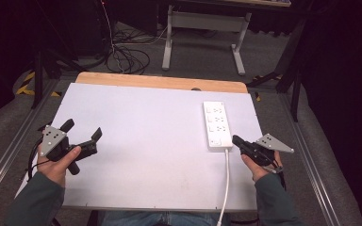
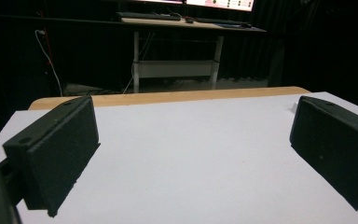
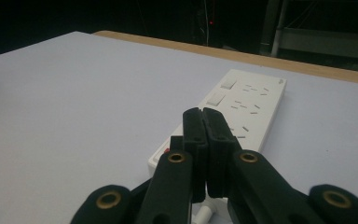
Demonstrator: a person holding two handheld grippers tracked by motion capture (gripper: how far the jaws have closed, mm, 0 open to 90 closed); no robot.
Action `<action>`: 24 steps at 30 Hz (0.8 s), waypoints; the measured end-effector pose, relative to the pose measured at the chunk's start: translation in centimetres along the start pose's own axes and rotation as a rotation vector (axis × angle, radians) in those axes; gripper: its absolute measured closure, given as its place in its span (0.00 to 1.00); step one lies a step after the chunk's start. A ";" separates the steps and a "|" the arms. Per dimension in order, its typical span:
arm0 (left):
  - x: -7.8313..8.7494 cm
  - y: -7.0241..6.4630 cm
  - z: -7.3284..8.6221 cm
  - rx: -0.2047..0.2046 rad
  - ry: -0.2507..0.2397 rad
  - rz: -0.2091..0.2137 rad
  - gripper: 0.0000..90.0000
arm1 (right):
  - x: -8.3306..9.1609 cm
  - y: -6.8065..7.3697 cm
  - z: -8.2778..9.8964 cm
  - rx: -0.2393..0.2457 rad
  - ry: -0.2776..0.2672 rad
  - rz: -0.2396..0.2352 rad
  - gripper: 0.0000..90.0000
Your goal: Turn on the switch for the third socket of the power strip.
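1. The white power strip [image 1: 217, 124] lay on the white board [image 1: 136, 155] near its right edge, its cord [image 1: 226, 181] running back toward the person.
2. The right gripper [image 1: 236, 140] sat just beside the strip's near end, on the cord side, jaws pressed together with nothing between them.
3. The left gripper [image 1: 82, 130] was held well apart from the strip, over the board's left edge, jaws spread wide and empty.
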State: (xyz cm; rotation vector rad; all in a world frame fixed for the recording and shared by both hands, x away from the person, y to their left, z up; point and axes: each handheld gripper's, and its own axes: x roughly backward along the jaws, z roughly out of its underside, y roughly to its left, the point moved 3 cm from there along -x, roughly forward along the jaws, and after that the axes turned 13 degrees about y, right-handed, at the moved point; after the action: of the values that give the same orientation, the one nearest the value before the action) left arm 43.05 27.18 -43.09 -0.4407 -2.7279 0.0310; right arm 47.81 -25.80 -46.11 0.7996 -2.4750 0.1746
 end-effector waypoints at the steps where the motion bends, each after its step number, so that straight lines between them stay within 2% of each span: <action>1: 0.0 0.0 0.0 0.000 0.000 0.000 0.02 | 0.0 0.0 0.0 0.002 -0.001 -0.002 1.00; 8: 0.0 0.0 0.0 -0.004 -0.001 0.002 0.02 | -0.1 0.1 0.0 0.026 0.016 0.014 1.00; 24: 0.1 0.0 0.0 -0.005 -0.005 0.003 0.02 | -0.9 -0.1 -0.2 0.031 0.049 0.026 1.00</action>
State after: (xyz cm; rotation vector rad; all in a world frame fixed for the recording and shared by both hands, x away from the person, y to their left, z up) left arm 42.96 27.24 -43.07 -0.4465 -2.7324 0.0266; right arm 48.57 -25.36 -46.47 0.7668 -2.4428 0.2395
